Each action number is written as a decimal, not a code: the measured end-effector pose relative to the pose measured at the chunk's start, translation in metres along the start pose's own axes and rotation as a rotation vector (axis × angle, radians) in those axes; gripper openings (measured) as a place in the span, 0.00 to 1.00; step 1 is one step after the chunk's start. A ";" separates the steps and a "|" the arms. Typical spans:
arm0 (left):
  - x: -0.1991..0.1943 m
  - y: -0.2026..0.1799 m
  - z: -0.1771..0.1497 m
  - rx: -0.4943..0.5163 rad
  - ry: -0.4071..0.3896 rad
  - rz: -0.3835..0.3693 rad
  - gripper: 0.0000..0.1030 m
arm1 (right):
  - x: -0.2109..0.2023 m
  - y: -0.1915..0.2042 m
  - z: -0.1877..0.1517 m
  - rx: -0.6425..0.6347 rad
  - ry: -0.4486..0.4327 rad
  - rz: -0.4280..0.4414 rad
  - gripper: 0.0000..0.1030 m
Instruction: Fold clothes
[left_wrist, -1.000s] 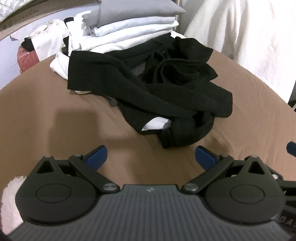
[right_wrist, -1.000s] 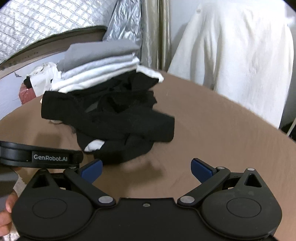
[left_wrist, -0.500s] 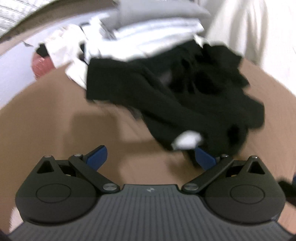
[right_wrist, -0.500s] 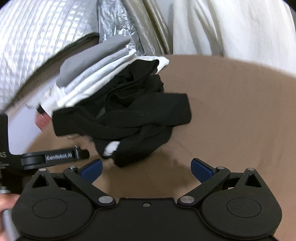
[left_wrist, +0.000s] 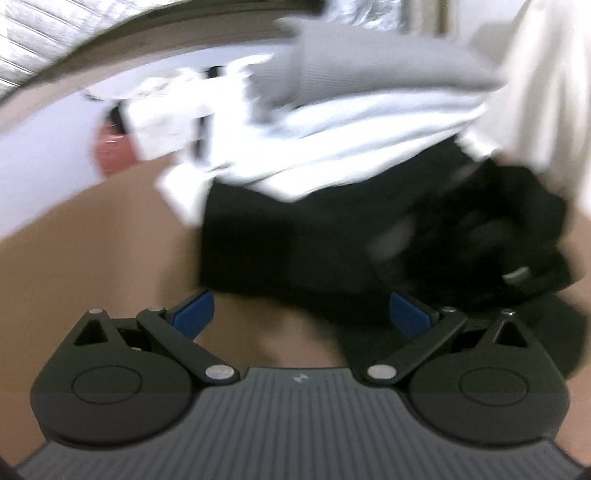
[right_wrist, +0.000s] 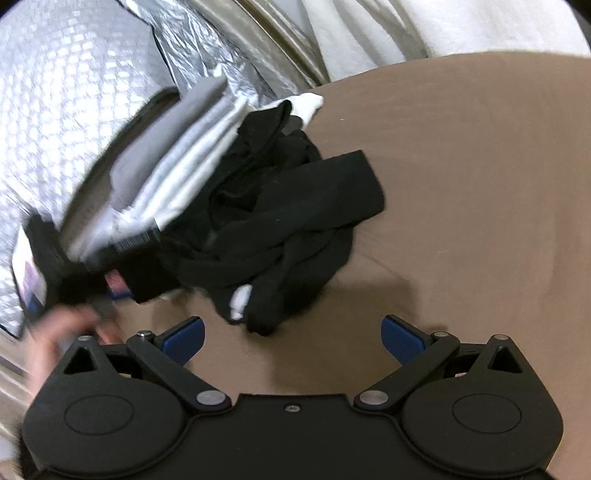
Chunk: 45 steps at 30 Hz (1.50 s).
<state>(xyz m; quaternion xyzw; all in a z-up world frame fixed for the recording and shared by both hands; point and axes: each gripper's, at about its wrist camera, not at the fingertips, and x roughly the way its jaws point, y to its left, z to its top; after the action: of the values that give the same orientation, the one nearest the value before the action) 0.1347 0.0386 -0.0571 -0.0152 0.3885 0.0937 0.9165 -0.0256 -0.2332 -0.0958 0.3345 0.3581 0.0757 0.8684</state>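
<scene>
A brown counter (right_wrist: 461, 184) fills the frame, silver quilted foil (right_wrist: 74, 92) at upper left. The crumpled black garment (right_wrist: 295, 221) lies at centre against a folded grey-and-white stack (right_wrist: 177, 162). Left hand-held gripper (left_wrist: 301, 314) and right hand-held gripper (right_wrist: 291, 334) both spread, empty.
</scene>
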 end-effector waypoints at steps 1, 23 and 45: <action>0.002 0.005 0.002 -0.016 0.009 -0.025 0.98 | 0.001 -0.002 0.002 0.021 0.001 0.021 1.00; 0.108 0.010 -0.019 -0.400 0.317 -0.463 0.82 | 0.165 -0.028 0.084 0.186 -0.008 0.072 1.00; -0.090 -0.080 -0.089 0.045 0.265 -1.136 0.22 | -0.061 0.030 0.065 -0.581 -0.090 -0.233 0.34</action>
<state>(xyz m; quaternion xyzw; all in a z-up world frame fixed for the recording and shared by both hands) 0.0250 -0.0630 -0.0587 -0.2134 0.4325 -0.4234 0.7669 -0.0237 -0.2676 -0.0082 0.0323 0.3187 0.0597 0.9454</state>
